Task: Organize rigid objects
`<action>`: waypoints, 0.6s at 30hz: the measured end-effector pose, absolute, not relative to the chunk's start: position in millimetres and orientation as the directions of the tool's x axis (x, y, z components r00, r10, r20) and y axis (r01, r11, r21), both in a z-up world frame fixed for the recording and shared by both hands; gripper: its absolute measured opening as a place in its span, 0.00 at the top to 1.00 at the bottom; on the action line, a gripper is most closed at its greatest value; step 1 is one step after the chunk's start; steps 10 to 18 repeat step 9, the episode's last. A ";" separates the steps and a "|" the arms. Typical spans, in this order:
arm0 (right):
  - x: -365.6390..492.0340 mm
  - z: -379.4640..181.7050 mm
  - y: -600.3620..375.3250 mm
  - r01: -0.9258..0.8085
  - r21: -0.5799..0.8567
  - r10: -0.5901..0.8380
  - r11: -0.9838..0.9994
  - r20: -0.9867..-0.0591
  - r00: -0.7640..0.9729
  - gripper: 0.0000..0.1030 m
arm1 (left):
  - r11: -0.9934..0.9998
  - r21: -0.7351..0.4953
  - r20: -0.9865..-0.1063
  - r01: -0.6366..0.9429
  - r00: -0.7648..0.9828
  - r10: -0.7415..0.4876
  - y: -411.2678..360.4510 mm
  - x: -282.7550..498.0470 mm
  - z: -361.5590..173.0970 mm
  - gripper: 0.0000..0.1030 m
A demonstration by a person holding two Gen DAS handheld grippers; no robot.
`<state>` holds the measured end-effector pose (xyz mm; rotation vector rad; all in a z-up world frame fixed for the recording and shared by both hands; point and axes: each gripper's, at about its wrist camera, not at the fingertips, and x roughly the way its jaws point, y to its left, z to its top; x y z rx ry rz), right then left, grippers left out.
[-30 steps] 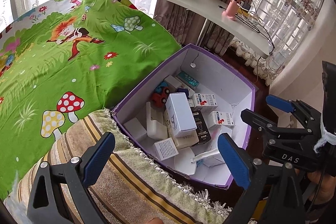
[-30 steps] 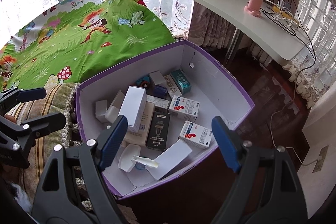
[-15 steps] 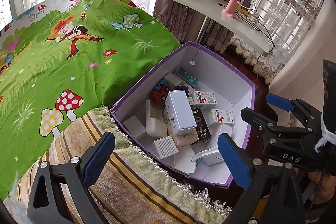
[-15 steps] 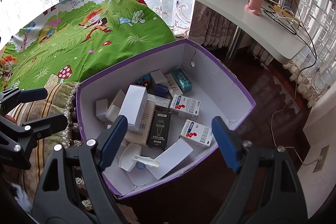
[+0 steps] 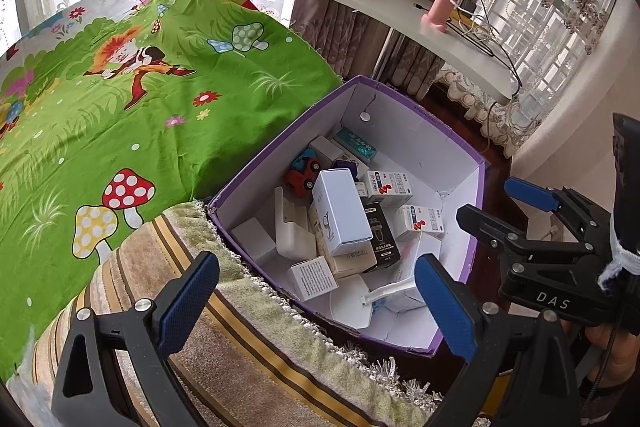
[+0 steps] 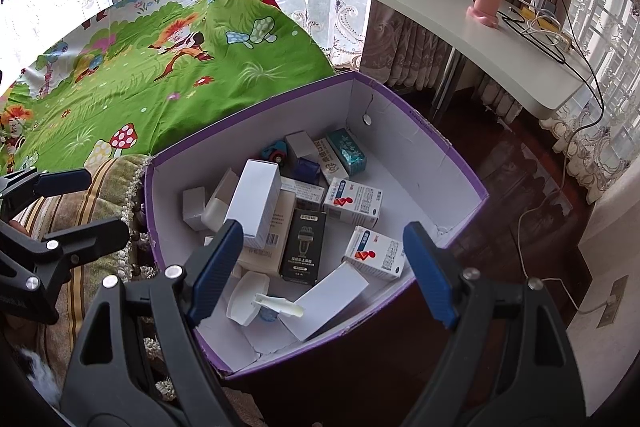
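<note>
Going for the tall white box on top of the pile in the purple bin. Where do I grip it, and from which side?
Probably from above. The tall white box lies tilted on the pile in the purple bin, its long sides clear. Close the open right tongs across its narrow width near mid-length; the black box crowds one lower edge.

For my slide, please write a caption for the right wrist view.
Open right tool above a purple box of small cartons, beside a green bedsheet.

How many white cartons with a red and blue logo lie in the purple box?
2: one carton mid-box beside the black carton, another nearer the right wall. More may hide beneath the pile.
</note>
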<state>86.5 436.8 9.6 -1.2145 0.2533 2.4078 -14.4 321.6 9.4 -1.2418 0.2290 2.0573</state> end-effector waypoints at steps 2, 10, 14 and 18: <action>86.6 9.5 436.4 -0.453 -0.029 0.293 -0.891 -0.800 -0.524 0.18 | -0.726 -0.203 -0.830 -0.657 -0.278 0.484 322.2 -13.6 9.2 0.04; 87.6 8.2 436.7 -0.451 -0.025 0.288 -0.892 -0.801 -0.525 0.18 | -0.691 -0.200 -0.828 -0.694 -0.257 0.498 328.8 -9.7 11.8 0.04; 87.6 8.2 436.7 -0.451 -0.025 0.288 -0.892 -0.801 -0.525 0.18 | -0.691 -0.200 -0.828 -0.694 -0.257 0.498 328.8 -9.7 11.8 0.04; 87.6 8.2 436.7 -0.451 -0.025 0.288 -0.892 -0.801 -0.525 0.18 | -0.691 -0.200 -0.828 -0.694 -0.257 0.498 328.8 -9.7 11.8 0.04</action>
